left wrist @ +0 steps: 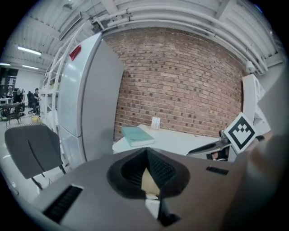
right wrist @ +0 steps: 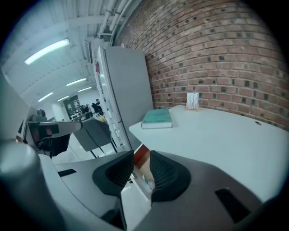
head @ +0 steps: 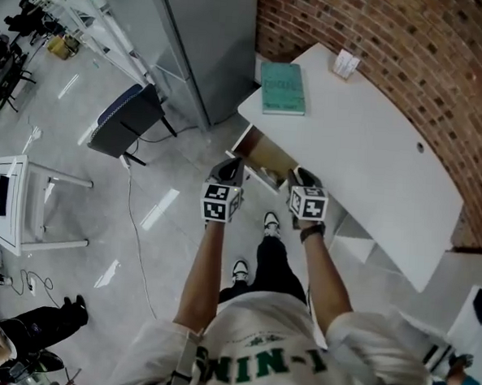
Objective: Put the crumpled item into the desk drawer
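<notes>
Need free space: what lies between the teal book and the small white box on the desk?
Only bare desktop lies between the teal book and the white box, as the head view shows.

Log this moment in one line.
left gripper shut | right gripper open, empty | both over open drawer | book on desk
</notes>
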Motion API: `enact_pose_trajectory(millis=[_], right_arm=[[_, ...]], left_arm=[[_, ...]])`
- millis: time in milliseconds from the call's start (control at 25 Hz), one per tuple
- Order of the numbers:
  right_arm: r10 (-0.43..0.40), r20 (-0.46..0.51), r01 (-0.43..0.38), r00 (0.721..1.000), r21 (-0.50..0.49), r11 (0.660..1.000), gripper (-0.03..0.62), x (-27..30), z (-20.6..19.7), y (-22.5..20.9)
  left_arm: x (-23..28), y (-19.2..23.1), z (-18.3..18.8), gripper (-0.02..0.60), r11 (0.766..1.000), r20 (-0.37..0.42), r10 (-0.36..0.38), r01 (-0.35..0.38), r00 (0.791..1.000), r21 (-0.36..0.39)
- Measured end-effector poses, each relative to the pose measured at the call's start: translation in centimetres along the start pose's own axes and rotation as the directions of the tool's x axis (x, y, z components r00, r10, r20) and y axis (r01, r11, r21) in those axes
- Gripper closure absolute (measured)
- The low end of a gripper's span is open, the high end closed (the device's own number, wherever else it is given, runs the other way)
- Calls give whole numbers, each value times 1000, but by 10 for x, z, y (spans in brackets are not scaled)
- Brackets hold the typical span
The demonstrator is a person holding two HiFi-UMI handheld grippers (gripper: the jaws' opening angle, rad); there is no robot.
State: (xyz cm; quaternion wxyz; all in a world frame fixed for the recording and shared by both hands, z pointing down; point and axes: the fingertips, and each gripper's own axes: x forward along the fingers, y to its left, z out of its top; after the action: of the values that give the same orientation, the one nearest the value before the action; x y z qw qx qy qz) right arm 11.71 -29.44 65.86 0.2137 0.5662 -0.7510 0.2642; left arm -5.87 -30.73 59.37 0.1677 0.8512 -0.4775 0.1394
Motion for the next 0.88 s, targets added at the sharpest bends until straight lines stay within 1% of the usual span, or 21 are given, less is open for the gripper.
enact_pose_trajectory(millis=[160,320,400,480,600,720,880], right_arm=[[-11,87,10,996,9,1000,507,-38,24,7],[-16,173,20,985,-19,1000,514,-67,48,18],[-28,207,37,978,-40,999,514,-83,56,22],[-38,237,53,971,-58,997,514,-99,63,26],[-41,275,57,961,-50,997,525,-120,69,33],[-32,304,53,952,-61,997,545,-137,80,41],[-18,349,52,937,-88,995,554,-155,100,52]], left_arm=[[-29,-12,23,584,999,27,-6,5,1000,41],[-52,-14,41,584,999,42,10,-12,999,42],[-63,-16,50,584,998,46,13,-15,999,53],[-73,-18,61,584,997,62,23,-27,998,67],[-90,-20,77,584,996,90,38,-45,995,80],[-105,-25,92,584,993,113,48,-60,992,100],[-122,-28,103,584,990,133,61,-78,989,119]])
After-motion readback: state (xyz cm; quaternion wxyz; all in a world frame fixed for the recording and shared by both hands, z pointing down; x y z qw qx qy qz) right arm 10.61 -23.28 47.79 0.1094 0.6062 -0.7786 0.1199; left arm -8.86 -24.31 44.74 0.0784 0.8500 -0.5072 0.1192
